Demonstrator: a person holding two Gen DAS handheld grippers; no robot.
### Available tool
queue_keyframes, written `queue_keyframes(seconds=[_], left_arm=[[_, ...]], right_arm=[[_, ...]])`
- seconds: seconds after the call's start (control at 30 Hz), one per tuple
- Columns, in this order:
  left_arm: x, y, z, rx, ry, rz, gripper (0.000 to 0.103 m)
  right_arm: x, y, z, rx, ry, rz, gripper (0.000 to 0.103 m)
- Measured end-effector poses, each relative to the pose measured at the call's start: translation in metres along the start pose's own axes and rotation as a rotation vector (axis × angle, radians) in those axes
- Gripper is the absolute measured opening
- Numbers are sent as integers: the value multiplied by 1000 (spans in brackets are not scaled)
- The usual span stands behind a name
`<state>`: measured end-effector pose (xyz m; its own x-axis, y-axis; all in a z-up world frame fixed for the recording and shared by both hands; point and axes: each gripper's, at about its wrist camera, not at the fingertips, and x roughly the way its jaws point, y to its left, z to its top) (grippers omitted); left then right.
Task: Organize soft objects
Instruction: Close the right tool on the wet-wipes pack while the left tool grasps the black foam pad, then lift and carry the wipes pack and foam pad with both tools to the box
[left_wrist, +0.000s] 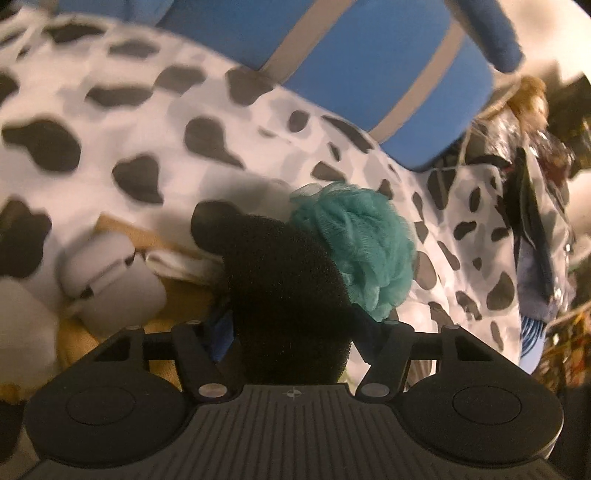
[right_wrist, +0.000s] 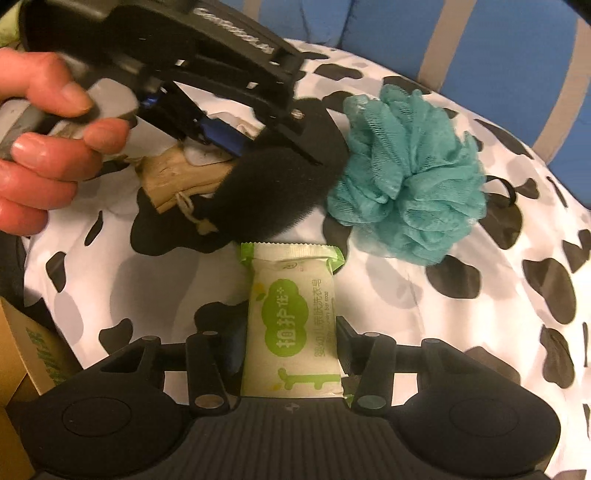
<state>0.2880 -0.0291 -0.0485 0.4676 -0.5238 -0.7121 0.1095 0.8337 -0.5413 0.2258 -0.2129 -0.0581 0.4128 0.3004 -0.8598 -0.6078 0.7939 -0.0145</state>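
Note:
My left gripper (left_wrist: 291, 295) is shut on a black sponge (left_wrist: 280, 280) and holds it just above the cow-print cloth (left_wrist: 110, 122). From the right wrist view the same gripper (right_wrist: 280, 166) and black sponge (right_wrist: 273, 192) are left of a teal mesh bath pouf (right_wrist: 410, 177). The pouf (left_wrist: 358, 247) lies on the cloth just right of the sponge. My right gripper (right_wrist: 291, 328) is shut on a white and green soap packet (right_wrist: 291, 321), held over the cloth below the sponge.
A tan cloth pouch with a cord (right_wrist: 177, 181) lies under the left gripper. A grey case (left_wrist: 110, 280) sits beside it. A blue cushion with grey stripes (left_wrist: 369, 66) lies behind. A cardboard box (right_wrist: 26, 354) is at the left edge.

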Motion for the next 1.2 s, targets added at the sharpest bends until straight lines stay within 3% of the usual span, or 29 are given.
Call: queue_keyframes(seconds=[0.3,0.5,0.83,1.2], left_arm=[[-41,-14,-3,99,-111,12,61],[-64,-26,-12,205,-156,108,61],[-103,-21,-37,214,-200,179,61],[-136,-24,-73,250,-195,186,61]], right_arm=[[-31,-18,-4,155,-81,-91,51],[-51,-15,-9,199,-125,-147,51],[-78,-6,-16,281,-197,-177,51],[-98,26,-31,300,-224,-164,51]])
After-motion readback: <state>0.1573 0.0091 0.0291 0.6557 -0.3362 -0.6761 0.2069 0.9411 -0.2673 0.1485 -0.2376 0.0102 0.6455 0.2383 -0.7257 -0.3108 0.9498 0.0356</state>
